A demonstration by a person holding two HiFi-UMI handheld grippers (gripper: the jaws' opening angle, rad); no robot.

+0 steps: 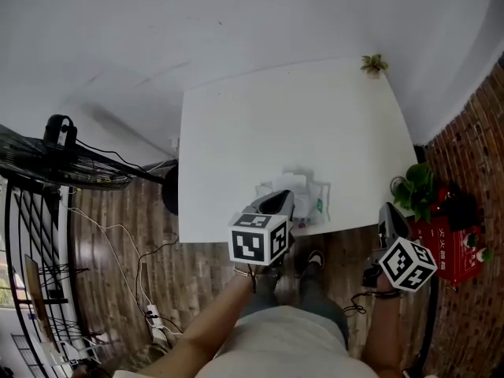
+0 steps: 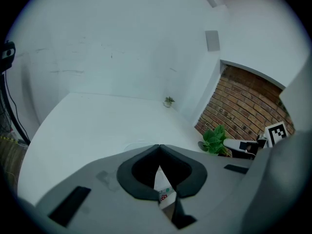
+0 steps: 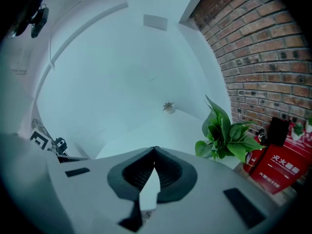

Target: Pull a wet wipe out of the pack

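The wet wipe pack (image 1: 309, 198) is white with a green mark and lies on the white table (image 1: 260, 132) near its front edge; a white fold (image 1: 293, 180) rises from its top. My left gripper (image 1: 286, 198) hovers over the pack's left part, jaws shut tip to tip (image 2: 159, 146), and nothing shows between them. Through the gap under those jaws a bit of the pack's label (image 2: 165, 195) appears. My right gripper (image 1: 387, 213) hangs off the table's front right corner, also shut (image 3: 155, 148) and empty.
A tiny potted plant (image 1: 373, 64) stands at the table's far right corner. Right of the table are a leafy plant (image 1: 417, 184) and a red fire-extinguisher box (image 1: 455, 241) against a brick wall. A fan (image 1: 55, 162) and floor cables (image 1: 126, 266) lie to the left.
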